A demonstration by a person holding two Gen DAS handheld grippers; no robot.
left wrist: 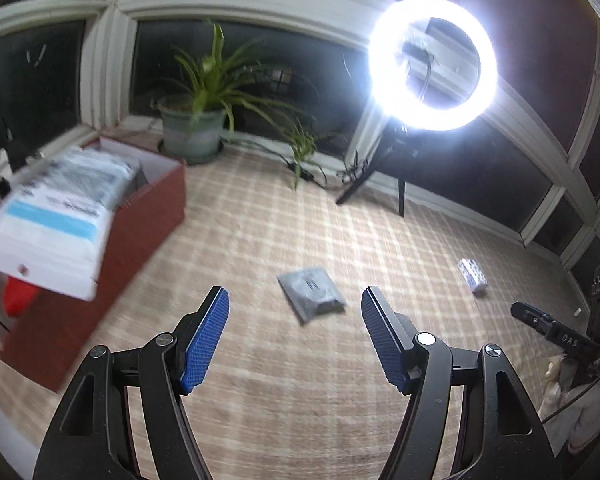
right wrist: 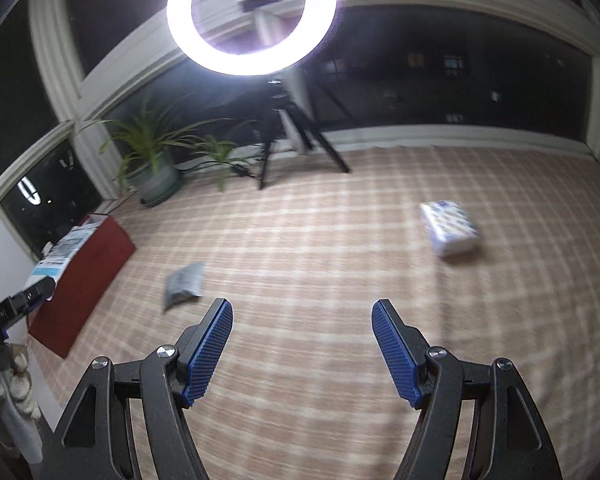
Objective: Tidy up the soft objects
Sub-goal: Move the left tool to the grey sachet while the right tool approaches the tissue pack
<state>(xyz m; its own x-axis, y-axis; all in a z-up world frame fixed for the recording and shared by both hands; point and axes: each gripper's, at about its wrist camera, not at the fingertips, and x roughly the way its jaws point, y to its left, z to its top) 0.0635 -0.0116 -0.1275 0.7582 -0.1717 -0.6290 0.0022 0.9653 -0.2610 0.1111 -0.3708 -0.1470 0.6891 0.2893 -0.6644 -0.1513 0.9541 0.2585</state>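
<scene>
My left gripper (left wrist: 295, 300) hung above the plaid cloth (left wrist: 260, 220) with its jaws spread wide and nothing between them. Beyond the gap, flat on the cloth, lay a grey soft packet (left wrist: 311, 293), apart from both blue pads. To its left stood the red box (left wrist: 112, 264), open at the top, with a white and light-blue package (left wrist: 48, 224) lying across its rim and partly overhanging the near side; the picture was too blurred to read the print. A small white pack with blue pattern (left wrist: 473, 276) lay well off to the right, near the cloth's edge.

My right gripper (right wrist: 302, 312) also stood with its jaws wide, holding nothing. From it the white patterned pack (right wrist: 450, 228) lay ahead and to the right, well apart from the pads, and the grey packet (right wrist: 184, 285) lay to the left, near the red box (right wrist: 84, 284). A ring light (right wrist: 252, 16) on a tripod and a potted plant (right wrist: 152, 168) stood by the window.
</scene>
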